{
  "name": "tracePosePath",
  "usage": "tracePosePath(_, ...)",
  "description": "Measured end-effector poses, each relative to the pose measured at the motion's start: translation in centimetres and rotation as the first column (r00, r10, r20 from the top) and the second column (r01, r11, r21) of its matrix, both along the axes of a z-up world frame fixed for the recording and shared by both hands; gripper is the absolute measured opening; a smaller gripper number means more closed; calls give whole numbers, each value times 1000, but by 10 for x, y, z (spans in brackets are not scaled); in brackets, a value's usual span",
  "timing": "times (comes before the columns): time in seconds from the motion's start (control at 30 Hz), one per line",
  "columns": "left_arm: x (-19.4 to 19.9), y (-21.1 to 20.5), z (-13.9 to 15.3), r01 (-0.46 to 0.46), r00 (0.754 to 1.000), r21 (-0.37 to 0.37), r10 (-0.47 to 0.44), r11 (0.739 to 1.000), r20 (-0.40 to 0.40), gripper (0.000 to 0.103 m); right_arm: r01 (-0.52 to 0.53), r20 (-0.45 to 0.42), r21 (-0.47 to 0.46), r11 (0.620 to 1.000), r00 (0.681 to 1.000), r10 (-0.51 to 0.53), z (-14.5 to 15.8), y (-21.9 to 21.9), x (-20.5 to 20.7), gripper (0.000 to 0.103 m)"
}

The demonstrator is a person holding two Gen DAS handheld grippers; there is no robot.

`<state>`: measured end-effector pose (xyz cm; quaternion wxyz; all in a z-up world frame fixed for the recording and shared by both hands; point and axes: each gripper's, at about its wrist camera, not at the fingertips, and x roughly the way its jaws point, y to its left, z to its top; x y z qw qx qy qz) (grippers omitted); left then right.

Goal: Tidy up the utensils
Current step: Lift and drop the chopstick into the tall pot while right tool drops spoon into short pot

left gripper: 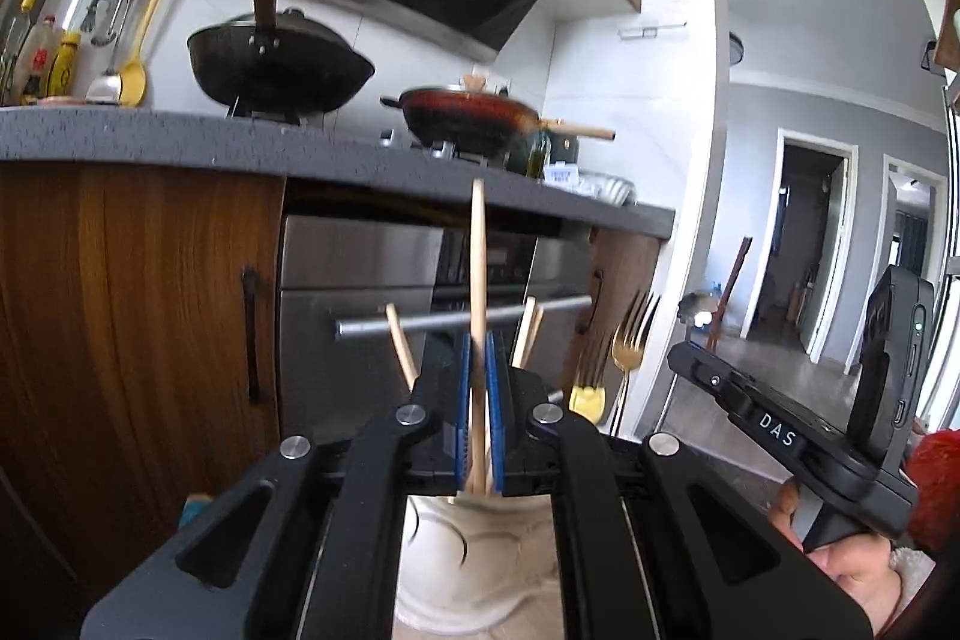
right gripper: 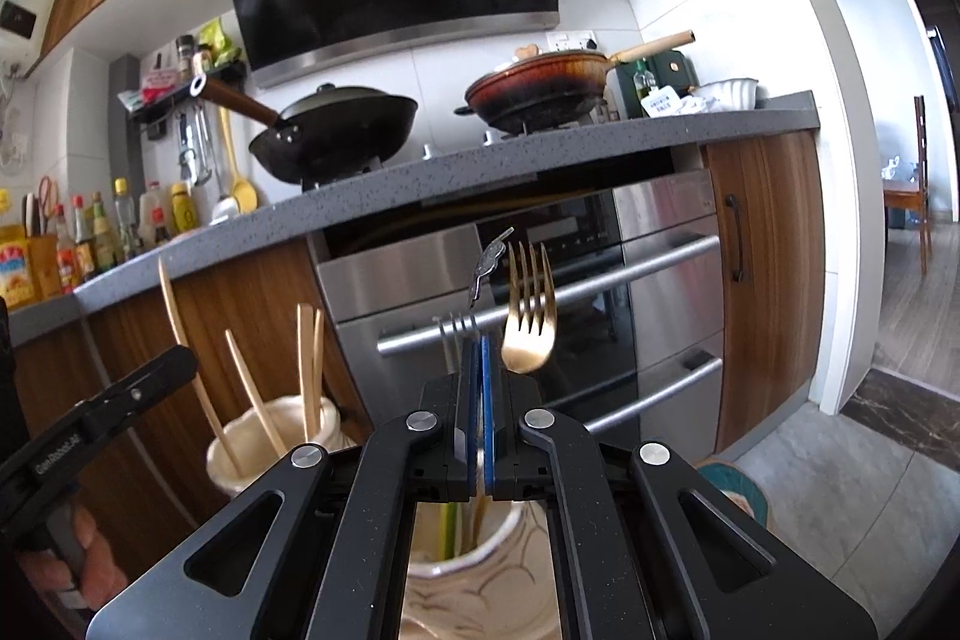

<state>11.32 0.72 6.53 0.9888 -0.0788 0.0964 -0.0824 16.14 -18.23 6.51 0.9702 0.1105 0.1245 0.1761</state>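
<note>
The left tool [left gripper: 478,358] is clamped shut on a single wooden chopstick [left gripper: 477,250], which stands nearly upright between its blue pads [left gripper: 462,400] and rises well above them. Directly under this tool sits a cream ceramic holder [left gripper: 474,562]; the chopstick's lower end points down into its mouth. More chopsticks [left gripper: 401,343] lean out of the same holder on either side of the tool.

To the right of the left tool is the right tool's body, which carries the white letters "DAS" [left gripper: 777,429] on its black casing, with a hand [left gripper: 852,574] gripping its handle.

The right tool [right gripper: 482,358] is likewise closed tight, on a thin metal utensil handle [right gripper: 480,484] seen edge-on between its pads; which utensil it belongs to cannot be told. Just above and right of its tip stands a gold fork [right gripper: 529,316], tines up, beside a silver fork [right gripper: 457,325] and a grey metal piece [right gripper: 489,265]. Beneath this tool is a second cream holder [right gripper: 480,598] with a green stem [right gripper: 447,526] inside.

Left of the right tool, the first holder [right gripper: 270,436] shows with its chopsticks [right gripper: 309,370], and the left tool's black body bears small writing [right gripper: 57,460] that looks like "GenRobot.AI". Behind both tools runs a grey tabletop [right gripper: 420,172] with a black wok [right gripper: 336,130] and a brown pan [right gripper: 540,85].
</note>
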Motion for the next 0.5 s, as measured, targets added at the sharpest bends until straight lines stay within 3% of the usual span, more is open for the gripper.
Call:
tracePosePath(0.2, -7, 3, -5, 5, 999, 11, -4, 1000, -45, 5, -6, -39, -26, 1000, 999, 5, -6, 4, -2, 2)
tracePosePath(0.37, -3, 12, -10, 16, 996, -26, -18, 1000, -84, 5, -7, -62, -42, 999, 998, 4, -10, 8, 0, 3)
tracePosePath(0.43, -2, 12, -12, 17, 995, -20, -19, 1000, -94, 8, -9, -77, -46, 999, 997, 6, -12, 9, 3, 3)
tracePosePath(0.5, -1, 12, -14, 15, 995, -22, -17, 1000, -99, 19, -6, -88, -50, 999, 996, 1, -14, 10, 3, 3)
